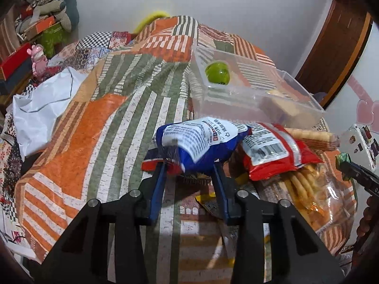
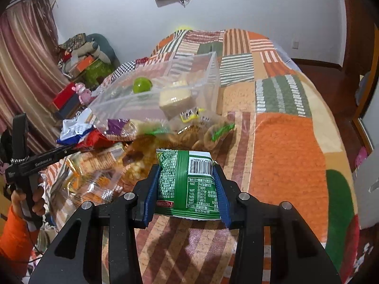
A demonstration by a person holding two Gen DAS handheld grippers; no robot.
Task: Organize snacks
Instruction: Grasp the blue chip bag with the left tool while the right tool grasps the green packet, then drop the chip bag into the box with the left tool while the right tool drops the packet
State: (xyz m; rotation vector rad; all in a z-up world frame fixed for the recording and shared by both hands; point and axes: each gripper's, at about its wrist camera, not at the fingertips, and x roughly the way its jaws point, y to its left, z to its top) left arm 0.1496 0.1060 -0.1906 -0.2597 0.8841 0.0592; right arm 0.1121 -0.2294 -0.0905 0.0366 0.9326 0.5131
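Observation:
In the left wrist view my left gripper is shut on a blue and white snack bag, held just above the patchwork cloth in front of a clear plastic bin. The bin holds a green ball and a pale yellow pack. A red snack bag lies right of the blue one on a heap of biscuit packs. In the right wrist view my right gripper is shut on a green snack bag, near the snack heap and the bin.
A patchwork cloth covers the surface. A white plastic bag lies at the left. Boxes and a pink toy stand beyond the left edge. The left gripper also shows at the left of the right wrist view.

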